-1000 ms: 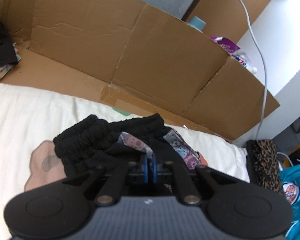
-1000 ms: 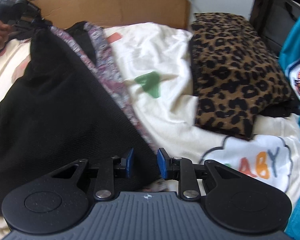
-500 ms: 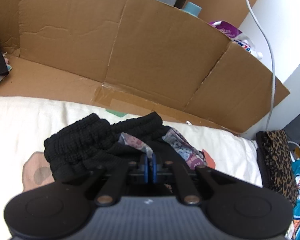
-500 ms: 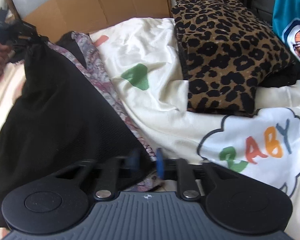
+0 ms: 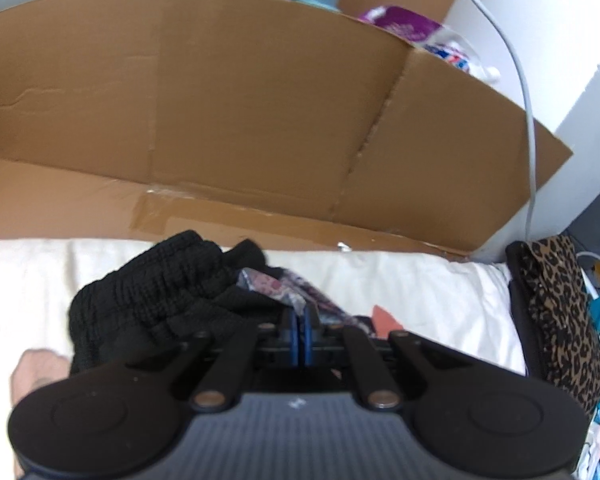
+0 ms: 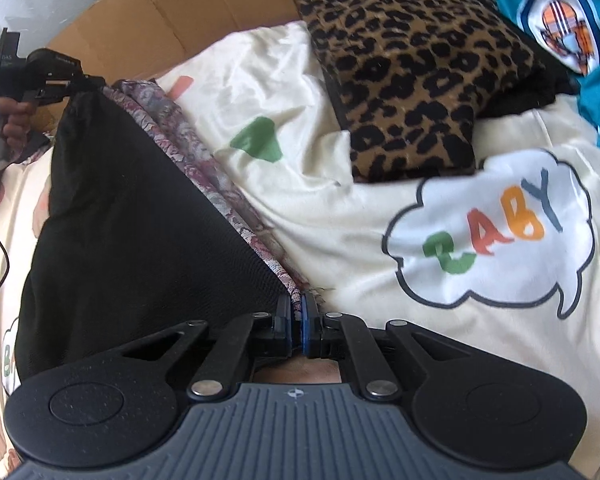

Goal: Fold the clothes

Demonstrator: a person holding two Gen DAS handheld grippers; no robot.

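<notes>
Both my grippers pinch the black garment (image 6: 140, 216) spread across the bed (image 6: 312, 184): the right gripper (image 6: 297, 312) has its jaws closed on the near corner with its patterned lining (image 6: 188, 148), the left gripper (image 6: 74, 82) is clamped on the bunched far end. To fold cleanly I should keep the edge taut between them, move both corners together, and stay clear of the leopard-print pile (image 6: 412, 64).

The garment (image 6: 132, 216) is black, with a grey and maroon floral edge. The sheet (image 6: 308, 184) is cream, printed with a green shape and a white cloud spelling "BABY" in green, red, orange and blue. The folded cloth (image 6: 412, 64) is tan with black leopard spots; the jersey (image 6: 560, 12) is teal.
</notes>
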